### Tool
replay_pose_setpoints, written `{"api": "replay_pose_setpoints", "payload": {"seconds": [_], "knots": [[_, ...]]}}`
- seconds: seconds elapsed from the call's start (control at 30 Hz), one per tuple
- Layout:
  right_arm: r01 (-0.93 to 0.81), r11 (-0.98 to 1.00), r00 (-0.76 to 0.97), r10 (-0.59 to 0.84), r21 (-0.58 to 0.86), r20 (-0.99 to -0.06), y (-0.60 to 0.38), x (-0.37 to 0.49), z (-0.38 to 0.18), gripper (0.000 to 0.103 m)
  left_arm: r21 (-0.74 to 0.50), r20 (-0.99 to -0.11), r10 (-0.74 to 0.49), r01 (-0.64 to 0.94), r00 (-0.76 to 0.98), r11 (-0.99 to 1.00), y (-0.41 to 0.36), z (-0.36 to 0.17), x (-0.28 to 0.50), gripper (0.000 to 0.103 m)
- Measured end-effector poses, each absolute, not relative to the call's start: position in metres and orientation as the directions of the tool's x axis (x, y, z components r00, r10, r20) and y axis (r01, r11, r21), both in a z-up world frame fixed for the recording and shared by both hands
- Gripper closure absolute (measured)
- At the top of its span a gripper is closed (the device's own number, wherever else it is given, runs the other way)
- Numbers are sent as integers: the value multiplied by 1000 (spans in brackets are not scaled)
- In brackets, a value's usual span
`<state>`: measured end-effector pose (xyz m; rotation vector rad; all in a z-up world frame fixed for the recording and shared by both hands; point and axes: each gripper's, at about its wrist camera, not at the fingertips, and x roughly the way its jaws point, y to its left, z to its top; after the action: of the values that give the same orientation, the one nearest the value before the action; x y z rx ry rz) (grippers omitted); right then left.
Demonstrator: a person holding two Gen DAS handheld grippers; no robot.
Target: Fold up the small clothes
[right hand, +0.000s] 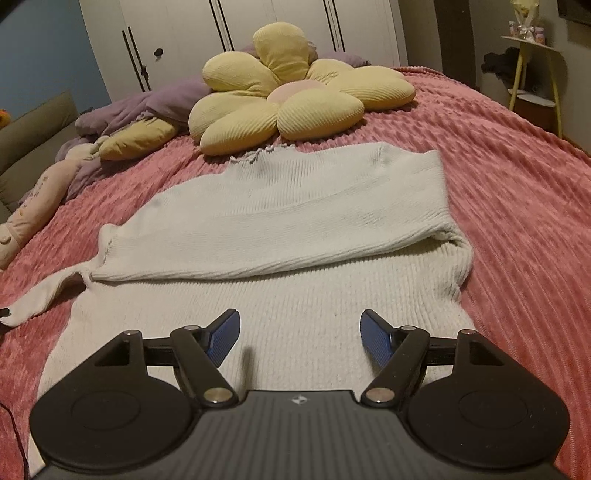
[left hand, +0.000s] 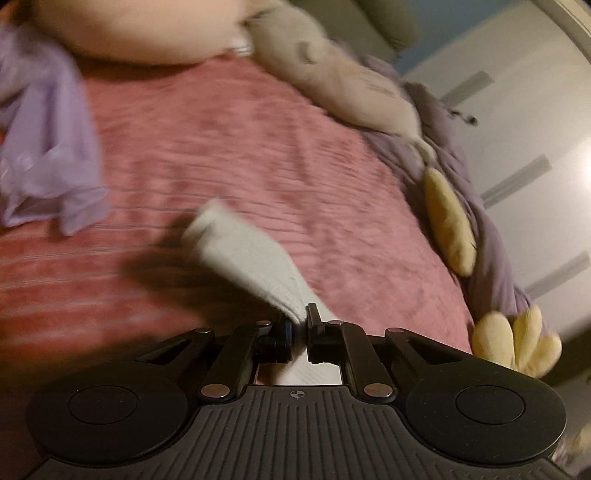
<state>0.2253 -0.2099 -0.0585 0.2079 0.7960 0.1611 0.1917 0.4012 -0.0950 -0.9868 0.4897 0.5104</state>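
Note:
A white knitted sweater [right hand: 295, 236] lies flat on the pink bedspread [right hand: 517, 184], one sleeve folded across its body. Its other sleeve [right hand: 40, 295] stretches off to the left. My left gripper [left hand: 300, 325] is shut on the end of that white sleeve [left hand: 243, 254] and holds it above the bedspread [left hand: 240, 147]; this view is blurred. My right gripper [right hand: 300, 334] is open and empty, low over the sweater's lower body, touching nothing.
A yellow flower cushion [right hand: 291, 92] lies beyond the sweater. Purple bedding [right hand: 147, 103] and a beige plush toy [right hand: 33, 199] lie at the left. A lilac garment [left hand: 44, 147] lies on the bed. White wardrobe doors [right hand: 240, 33] stand behind; a small shelf [right hand: 532, 66] stands at the right.

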Motion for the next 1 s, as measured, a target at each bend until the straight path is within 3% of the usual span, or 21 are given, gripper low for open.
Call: {"api": "replay_pose_setpoints", "payload": {"seconds": [0.2, 0.37, 0.43, 0.47, 0.5, 0.53, 0.7, 0.87, 1.0], "knots": [[-46, 962, 711, 220, 268, -668, -224, 218, -55, 31, -535, -552, 72, -420, 831, 733, 309, -38, 237, 95], [-24, 957, 723, 215, 288, -656, -236, 212, -53, 31, -431, -536, -163, -102, 828, 897, 173, -11, 268, 93], [-17, 956, 728, 213, 293, -652, -239, 210, -52, 31, -377, -572, -256, 27, 779, 926, 114, -18, 274, 80], [-14, 954, 729, 214, 299, -650, -241, 210, -52, 31, -352, -587, -286, 80, 757, 933, 93, -24, 275, 53], [-12, 952, 728, 217, 305, -650, -242, 210, -51, 31, -316, -602, -297, 120, 741, 941, 73, -31, 273, 39], [-10, 949, 727, 223, 314, -650, -244, 211, -50, 31, -287, -608, -292, 139, 738, 948, 61, -36, 267, 38], [-65, 924, 688, 316, 378, -654, -241, 226, -46, 31, -285, -628, -222, 45, 746, 958, 80, -52, 241, 25], [-118, 862, 629, 449, 492, -635, -221, 257, -56, 31, -243, -692, -79, -128, 717, 962, 130, -67, 235, 25], [-133, 822, 564, 522, 554, -640, -189, 287, -73, 33, -218, -717, -49, -157, 696, 963, 143, -74, 232, 24]]}}
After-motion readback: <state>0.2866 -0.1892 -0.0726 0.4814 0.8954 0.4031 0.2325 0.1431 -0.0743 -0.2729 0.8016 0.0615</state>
